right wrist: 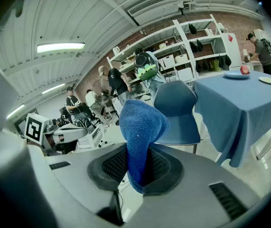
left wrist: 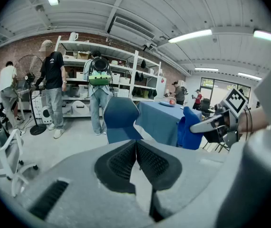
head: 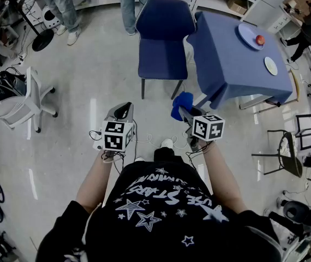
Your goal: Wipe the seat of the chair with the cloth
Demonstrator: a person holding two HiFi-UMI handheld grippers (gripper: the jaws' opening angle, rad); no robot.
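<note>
A blue chair (head: pixel 162 56) stands on the floor ahead of me, its seat bare; it also shows in the left gripper view (left wrist: pixel 121 122) and the right gripper view (right wrist: pixel 178 118). My right gripper (head: pixel 181 111) is shut on a blue cloth (head: pixel 181 103), which bulges up from between the jaws (right wrist: pixel 140 137). It hangs in the air short of the chair's front edge. My left gripper (head: pixel 121 112) is held level beside it, jaws shut with nothing between them (left wrist: pixel 135 163).
A table under a blue tablecloth (head: pixel 237 59) stands right of the chair, carrying a plate with an apple (head: pixel 252 37) and a small plate (head: pixel 271 65). People stand behind the chair (head: pixel 131 1). A white chair (head: pixel 19 102) is at left, dark chairs (head: pixel 286 152) at right.
</note>
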